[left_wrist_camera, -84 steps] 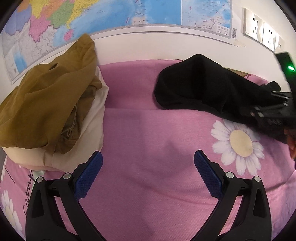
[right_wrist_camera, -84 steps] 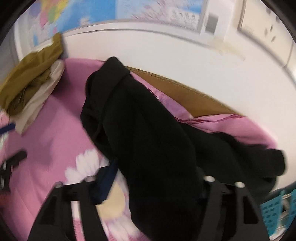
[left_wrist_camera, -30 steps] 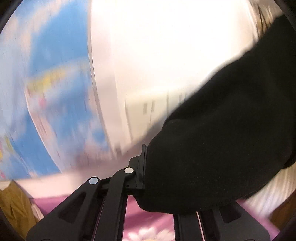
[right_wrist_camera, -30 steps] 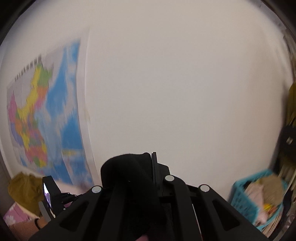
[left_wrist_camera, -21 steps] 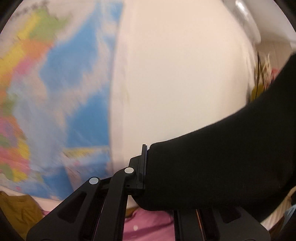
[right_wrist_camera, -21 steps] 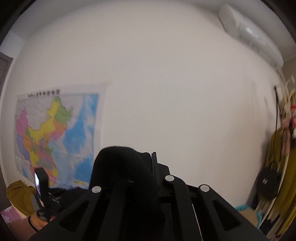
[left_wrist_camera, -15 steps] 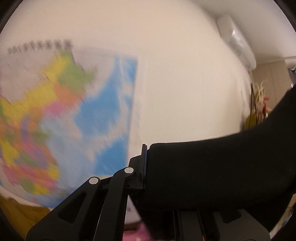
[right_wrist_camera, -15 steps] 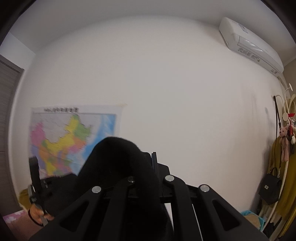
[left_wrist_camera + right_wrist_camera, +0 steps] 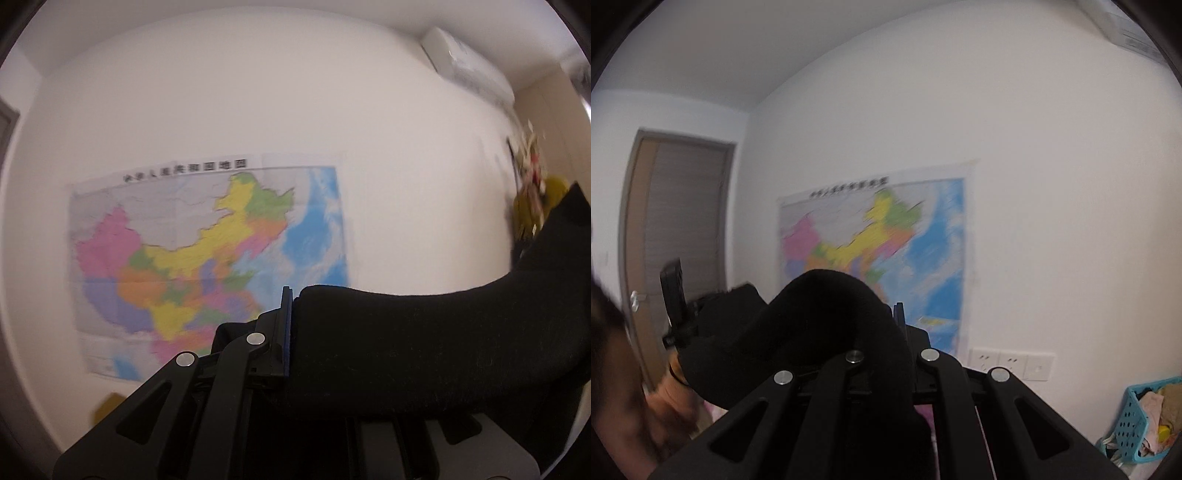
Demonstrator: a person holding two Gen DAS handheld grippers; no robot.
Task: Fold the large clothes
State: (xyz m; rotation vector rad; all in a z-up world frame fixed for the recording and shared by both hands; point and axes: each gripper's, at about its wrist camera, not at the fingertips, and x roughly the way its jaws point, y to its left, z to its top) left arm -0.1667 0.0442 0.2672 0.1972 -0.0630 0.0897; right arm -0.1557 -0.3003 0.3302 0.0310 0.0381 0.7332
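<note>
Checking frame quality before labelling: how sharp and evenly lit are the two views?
Left wrist: wall map softly motion-blurred, black garment sharper, fisheye bending the walls. Right wrist: map streaked, hand smeared, cooler dimmer light.

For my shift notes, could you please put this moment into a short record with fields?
garment: black garment, lifted and stretched between both grippers
left gripper: jaws shut on the garment's edge
right gripper: jaws shut on the garment, cloth bunched over it
backdrop: wall map, door
lower right: blue basket of clothes
</note>
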